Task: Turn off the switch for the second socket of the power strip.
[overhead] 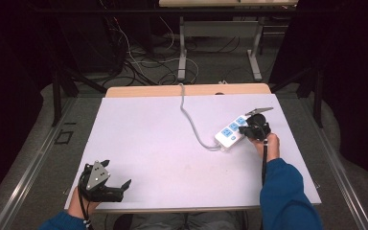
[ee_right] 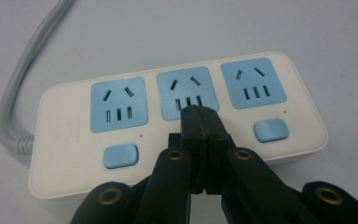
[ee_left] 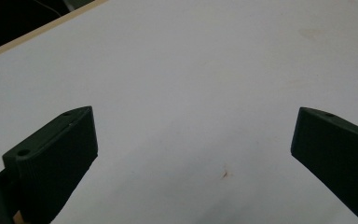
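A white power strip (overhead: 229, 134) (ee_right: 65, 140) with three blue sockets lies on the right half of the table, and its grey cable (overhead: 191, 122) (ee_right: 14, 93) runs to the far edge. My right gripper (overhead: 250, 129) (ee_right: 200, 113) is shut and empty, its joined tips over the strip just below the middle socket (ee_right: 186, 91). Blue buttons show under the left socket (ee_right: 119, 155) and the right socket (ee_right: 271, 130); the jaws hide the spot under the middle one. My left gripper (overhead: 120, 173) (ee_left: 193, 116) rests open and empty near the table's front left corner.
The white table top (overhead: 148, 139) has a wooden strip (overhead: 143, 91) along its far edge. Beyond it are a tangle of floor cables (overhead: 139, 62) and the legs of another table (overhead: 183, 52). A small brown mark (ee_left: 224, 173) sits on the surface between the left jaws.
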`<state>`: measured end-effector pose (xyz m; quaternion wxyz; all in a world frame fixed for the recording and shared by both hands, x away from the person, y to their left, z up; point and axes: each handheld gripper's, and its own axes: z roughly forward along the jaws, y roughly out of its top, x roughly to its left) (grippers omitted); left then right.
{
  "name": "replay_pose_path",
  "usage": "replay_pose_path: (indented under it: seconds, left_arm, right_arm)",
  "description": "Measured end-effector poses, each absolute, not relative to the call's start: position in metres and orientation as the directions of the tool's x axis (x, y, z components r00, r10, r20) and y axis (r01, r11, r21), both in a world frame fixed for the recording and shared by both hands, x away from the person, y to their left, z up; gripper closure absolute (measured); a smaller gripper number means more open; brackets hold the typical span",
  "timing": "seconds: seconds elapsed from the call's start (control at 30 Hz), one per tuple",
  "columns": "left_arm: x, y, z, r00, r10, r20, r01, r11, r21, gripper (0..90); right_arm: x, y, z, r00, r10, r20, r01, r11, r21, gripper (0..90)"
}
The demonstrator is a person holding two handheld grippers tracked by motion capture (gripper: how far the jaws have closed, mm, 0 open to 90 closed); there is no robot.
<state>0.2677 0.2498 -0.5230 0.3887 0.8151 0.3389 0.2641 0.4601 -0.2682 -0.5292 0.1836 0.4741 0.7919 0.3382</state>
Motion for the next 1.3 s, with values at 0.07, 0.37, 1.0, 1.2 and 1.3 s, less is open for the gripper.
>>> replay_pose_path:
  seconds: [0.07,0.37,1.0,1.2,1.3]
  left_arm:
    - [0.2676,0.25,-0.5229,0.63,0.758,0.167,0.347,-0.467,0.813,0.6]
    - [0.2676,0.2498,-0.5232,0.629,0.759,0.168,0.344,-0.465,0.816,0.5]
    - [0.2676,0.2498,-0.5231,0.629,0.759,0.167,0.346,-0.465,0.815,0.6]
    - [0.2675,0.2497,-0.5232,0.628,0.76,0.167,0.344,-0.464,0.816,0.6]
    - [0.2674,0.2498,-0.5231,0.629,0.759,0.167,0.344,-0.464,0.816,0.6]
  right_arm:
    - [0.4599,-0.2679,-0.5291,-0.484,0.875,0.026,0.626,0.324,0.709,90.0]
    - [0.4593,-0.2664,-0.529,-0.487,0.873,0.007,0.618,0.339,0.709,90.0]
    - [0.4585,-0.2679,-0.5305,-0.487,0.873,0.012,0.612,0.331,0.718,90.0]
    - [0.4581,-0.2673,-0.5317,-0.478,0.878,0.02,0.618,0.321,0.717,90.0]
    - [0.4581,-0.2676,-0.5316,-0.48,0.877,0.02,0.618,0.322,0.717,90.0]
